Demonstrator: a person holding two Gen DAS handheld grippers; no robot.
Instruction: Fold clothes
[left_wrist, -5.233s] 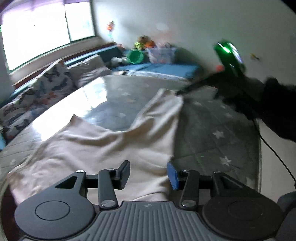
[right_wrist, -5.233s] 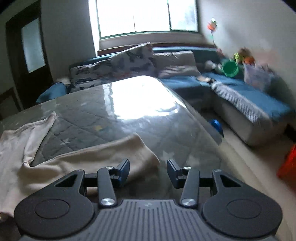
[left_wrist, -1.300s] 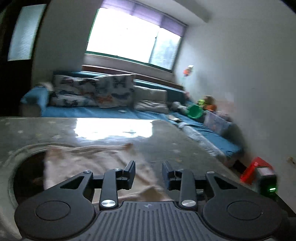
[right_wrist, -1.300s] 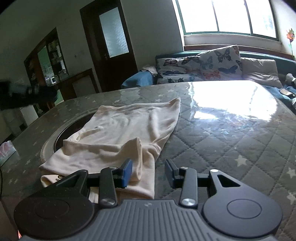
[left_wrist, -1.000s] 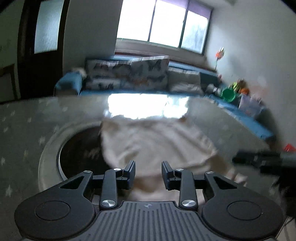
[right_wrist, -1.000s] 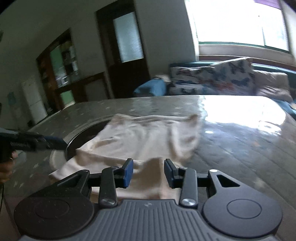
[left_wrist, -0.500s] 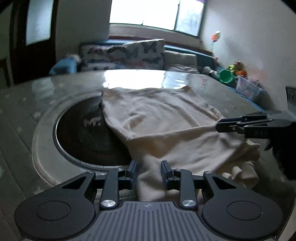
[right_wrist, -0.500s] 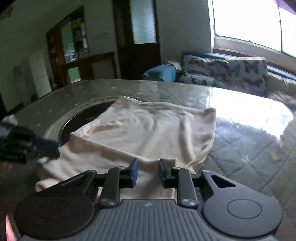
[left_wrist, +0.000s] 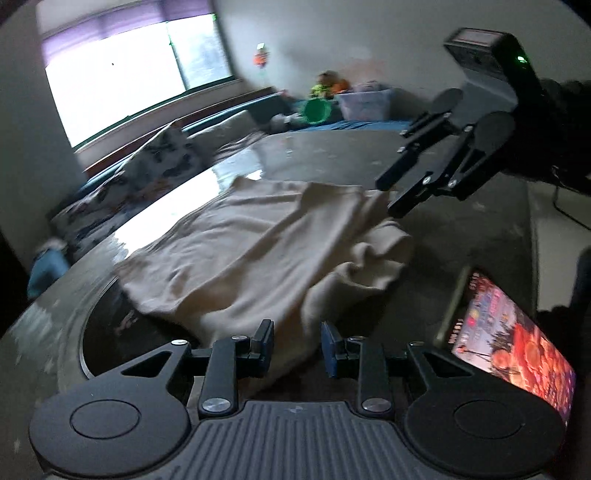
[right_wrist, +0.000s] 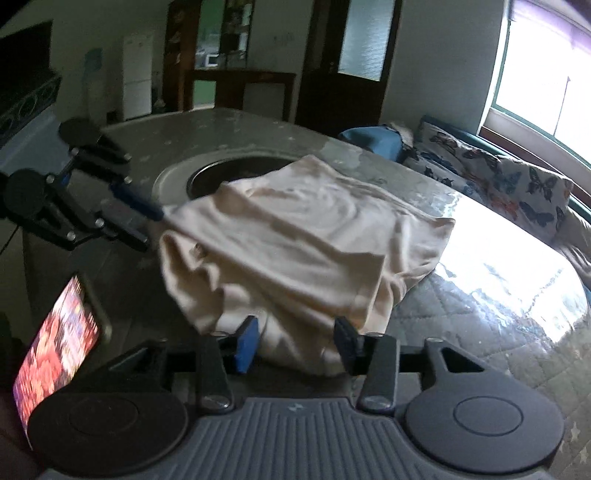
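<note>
A cream garment (left_wrist: 258, 240) (right_wrist: 295, 229) lies rumpled on the grey quilted table (right_wrist: 498, 295), its near edge bunched. In the left wrist view my left gripper (left_wrist: 297, 345) stands part open over the garment's near hem. Cloth lies in the gap, and the pads do not press it. My right gripper (right_wrist: 297, 343) is opening, with a bunched fold between its fingers and no pad on it. From the left wrist view the right gripper (left_wrist: 388, 197) hangs at the garment's far corner. From the right wrist view the left gripper (right_wrist: 149, 227) sits at the cloth's left corner.
A round dark recess (left_wrist: 122, 325) (right_wrist: 236, 173) in the table lies partly under the garment. A phone with a lit screen (left_wrist: 509, 332) (right_wrist: 55, 354) is propped at the near table edge. A sofa with butterfly cushions (right_wrist: 498, 184) runs behind the table.
Both grippers have rolled and shifted along the garment's near edge. The right jaws narrowed, then spread wider. The near edge is more bunched, and the phone has come into view.
</note>
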